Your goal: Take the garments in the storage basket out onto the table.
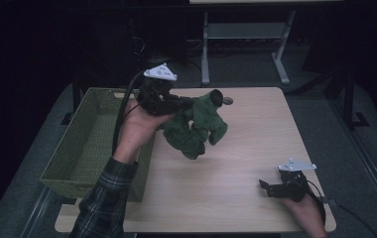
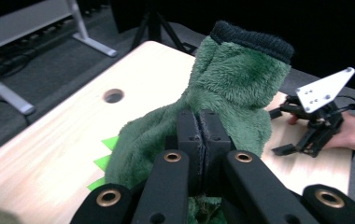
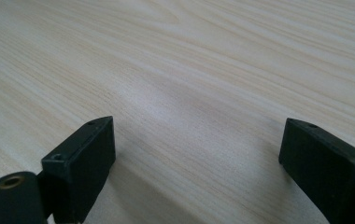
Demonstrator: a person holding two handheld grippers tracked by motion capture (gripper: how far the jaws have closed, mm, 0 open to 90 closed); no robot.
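Transfer of green plush toy (image 1: 196, 126) toward wicker basket (image 1: 85, 144): left gripper (image 2: 199, 140), jaws clamped shut on a fold of the fabric, holds the toy clear above the table (image 1: 236, 168). Advisably, carry it over the basket rim before release. Its bulk hangs beyond the pads, dark cuff farthest. Right gripper (image 3: 194, 154) rests apart, jaws spread wide
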